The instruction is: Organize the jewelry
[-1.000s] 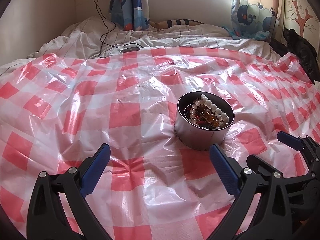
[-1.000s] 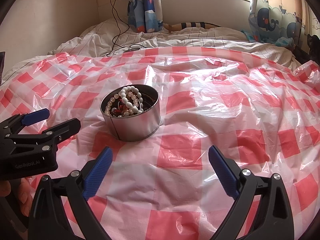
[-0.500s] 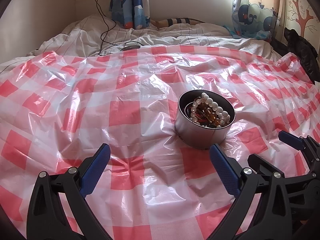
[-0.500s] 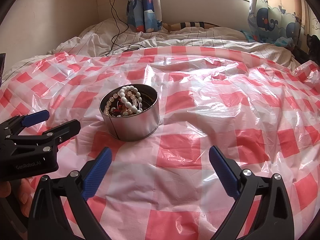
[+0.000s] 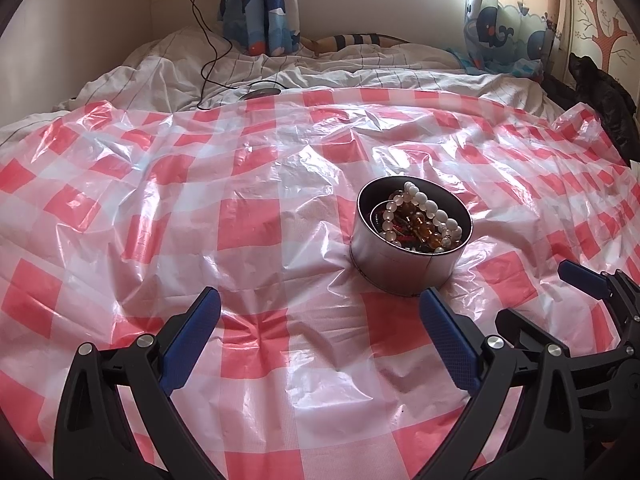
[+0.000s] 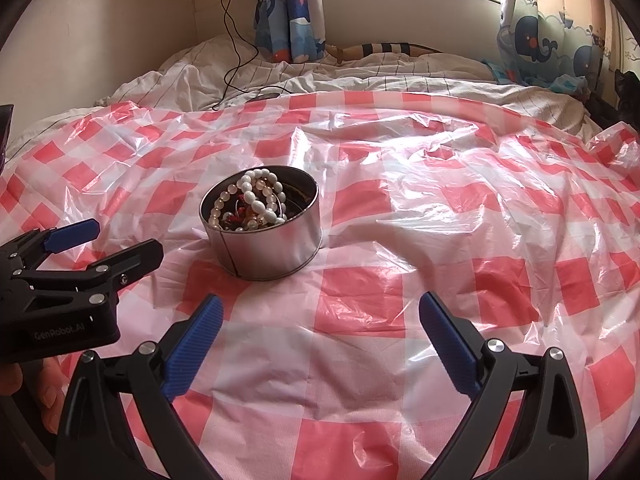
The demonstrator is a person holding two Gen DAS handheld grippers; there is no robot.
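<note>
A round silver tin (image 5: 404, 268) stands on the red-and-white checked plastic sheet (image 5: 240, 232); it also shows in the right wrist view (image 6: 272, 250). It holds several bead bracelets: a white pearl one (image 5: 428, 208) on top and an amber one (image 5: 420, 224) beneath; the white beads show in the right wrist view (image 6: 256, 196) too. My left gripper (image 5: 318, 310) is open and empty, just short of the tin. My right gripper (image 6: 320, 316) is open and empty, to the right of the tin. Each gripper shows at the edge of the other's view.
The sheet covers a bed with a rumpled white striped duvet (image 5: 360, 68) behind. A black charging cable (image 5: 208, 60) runs from the wall onto the duvet. Whale-print curtains (image 6: 292, 8) hang at the back. Dark clothing (image 5: 600, 96) lies at the far right.
Both grippers have drifted only slightly; the tin sits a little lower and nearer in both views. Jaws stay open and nothing was picked up.
</note>
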